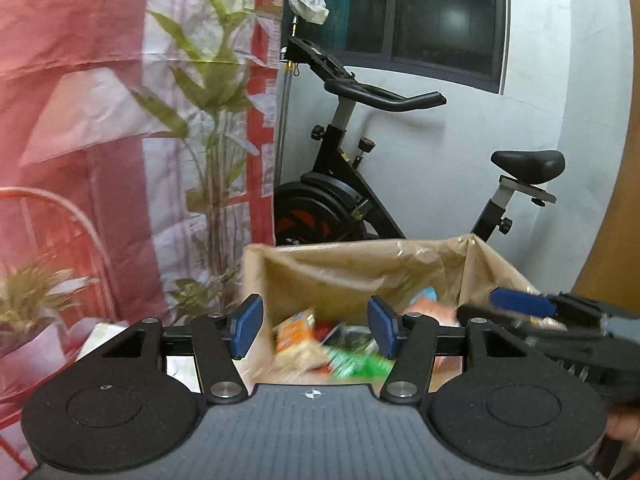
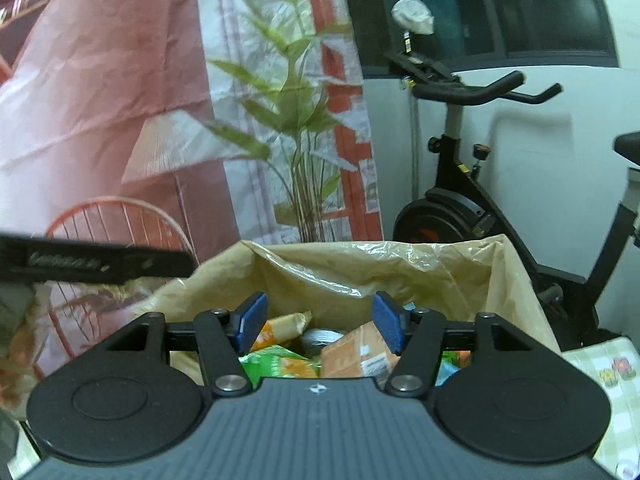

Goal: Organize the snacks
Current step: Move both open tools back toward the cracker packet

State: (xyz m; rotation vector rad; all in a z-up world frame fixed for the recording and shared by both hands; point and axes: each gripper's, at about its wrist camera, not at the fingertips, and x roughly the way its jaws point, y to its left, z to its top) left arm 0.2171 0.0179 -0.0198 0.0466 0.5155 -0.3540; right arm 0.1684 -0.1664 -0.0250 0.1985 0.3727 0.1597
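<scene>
A tan plastic bag stands open ahead of both grippers, with several snack packs inside. In the left wrist view an orange pack and a green pack lie in it, blurred. The right wrist view shows a green-and-orange pack, a brown carton and a yellow pack. My left gripper is open over the bag's near rim, nothing between its blue pads. My right gripper is open too, empty, above the bag; it also shows at the right edge of the left view.
An exercise bike stands behind the bag against a white wall. A tall green plant and a pink-red printed curtain fill the left. An orange wire chair is at left. A checked cloth covers the surface at right.
</scene>
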